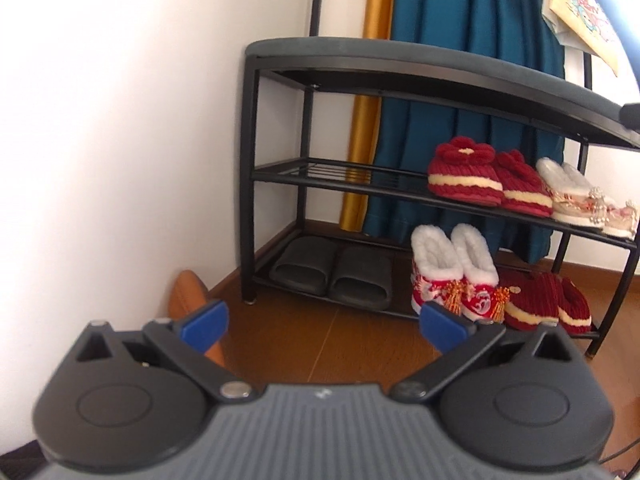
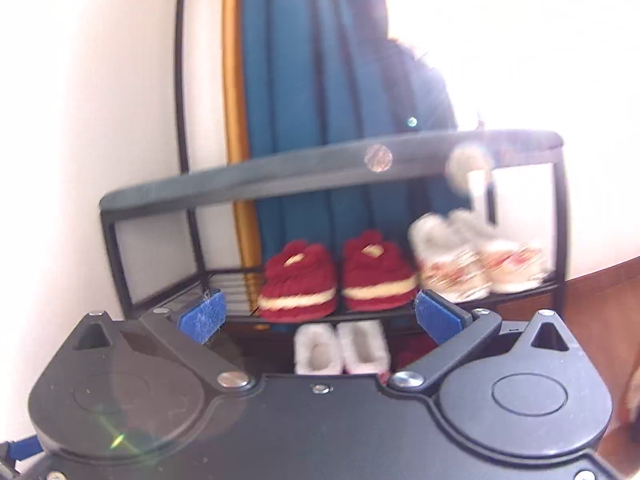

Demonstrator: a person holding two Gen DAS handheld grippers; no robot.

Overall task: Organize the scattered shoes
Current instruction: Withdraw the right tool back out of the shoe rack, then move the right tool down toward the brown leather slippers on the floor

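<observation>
A black metal shoe rack [image 1: 280, 176] with a padded grey top stands against the wall. On its middle shelf sit a pair of red knitted slippers [image 1: 464, 176] and a pair of white embroidered shoes [image 1: 576, 196]. The bottom shelf holds black slides [image 1: 332, 276], red shoes with white fur lining [image 1: 456, 272] and another red knitted pair [image 1: 544, 300]. A brown shoe [image 1: 186, 292] lies on the floor left of the rack, partly behind my left gripper [image 1: 324, 326], which is open and empty. My right gripper [image 2: 320, 314] is open and empty too, facing the red slippers [image 2: 336, 280] on the rack [image 2: 128, 216].
A teal curtain [image 1: 460, 80] with a gold strip [image 1: 368, 92] hangs behind the rack. A white wall [image 1: 120, 120] closes the left side. Brown wood floor [image 1: 340, 340] lies before the rack. A printed fabric bag [image 1: 584, 12] hangs at the upper right.
</observation>
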